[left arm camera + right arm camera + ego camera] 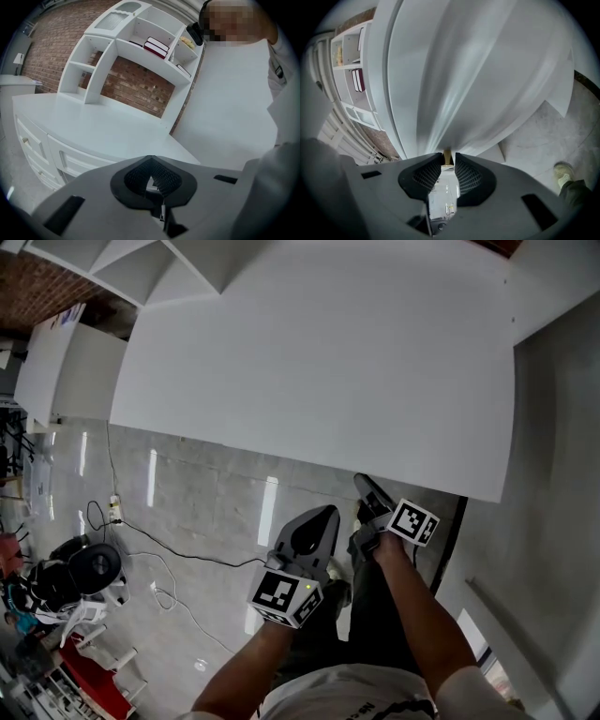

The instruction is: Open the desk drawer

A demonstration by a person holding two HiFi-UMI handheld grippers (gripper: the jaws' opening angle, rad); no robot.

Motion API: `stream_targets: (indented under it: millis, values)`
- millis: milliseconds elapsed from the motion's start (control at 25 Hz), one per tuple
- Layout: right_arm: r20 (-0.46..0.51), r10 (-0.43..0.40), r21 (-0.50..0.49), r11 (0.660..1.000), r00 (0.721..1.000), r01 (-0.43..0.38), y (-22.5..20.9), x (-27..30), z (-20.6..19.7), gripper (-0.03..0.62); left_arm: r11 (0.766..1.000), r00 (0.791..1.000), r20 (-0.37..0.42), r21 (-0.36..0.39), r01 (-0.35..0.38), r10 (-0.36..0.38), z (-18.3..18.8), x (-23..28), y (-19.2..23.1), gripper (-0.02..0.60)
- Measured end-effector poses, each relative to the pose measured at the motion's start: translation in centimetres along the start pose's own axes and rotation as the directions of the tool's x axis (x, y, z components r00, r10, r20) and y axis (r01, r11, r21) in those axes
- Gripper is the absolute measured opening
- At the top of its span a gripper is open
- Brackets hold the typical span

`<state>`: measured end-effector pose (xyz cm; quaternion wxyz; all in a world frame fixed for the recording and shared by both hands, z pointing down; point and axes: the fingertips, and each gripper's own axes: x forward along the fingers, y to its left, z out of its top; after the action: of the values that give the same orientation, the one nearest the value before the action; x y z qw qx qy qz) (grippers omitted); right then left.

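From above, the white desk top point(319, 362) fills the head view. My right gripper point(367, 491) reaches under the desk's front edge. In the right gripper view the white drawer front point(454, 84) rises just ahead, and a small brass knob point(447, 156) sits between the tips of my right gripper point(447, 160), which is shut on it. My left gripper point(319, 521) hangs beside it, a little lower and clear of the desk. Its jaws point(150, 161) are shut on nothing and point away, toward another white desk.
A white shelf unit point(141, 263) stands at the desk's far left. Cables and a power strip point(115, 512) lie on the tiled floor, with a round black device point(94, 566) nearby. Ahead of the left gripper are a shelved hutch point(136, 42) and drawers point(33, 145).
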<state>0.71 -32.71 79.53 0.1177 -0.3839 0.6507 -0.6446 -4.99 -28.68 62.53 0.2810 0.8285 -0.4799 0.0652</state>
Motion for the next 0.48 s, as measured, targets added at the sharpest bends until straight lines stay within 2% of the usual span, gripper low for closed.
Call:
stream_targets:
  millis: [80,480]
  values:
    - [0.002,0.002,-0.006,1.000,1.000,-0.002,0.0,0.1,0.0,0.080,1.000,1.000,-0.001,-0.002,-0.004,0.004,0.0,-0.3,0.0,0.012]
    - [0.020,-0.020,-0.042,0.999,1.000,0.021,0.3,-0.3,-0.2,0.077,1.000,1.000,0.017,-0.019,-0.018,0.018,-0.2,-2.8,-0.2,0.012]
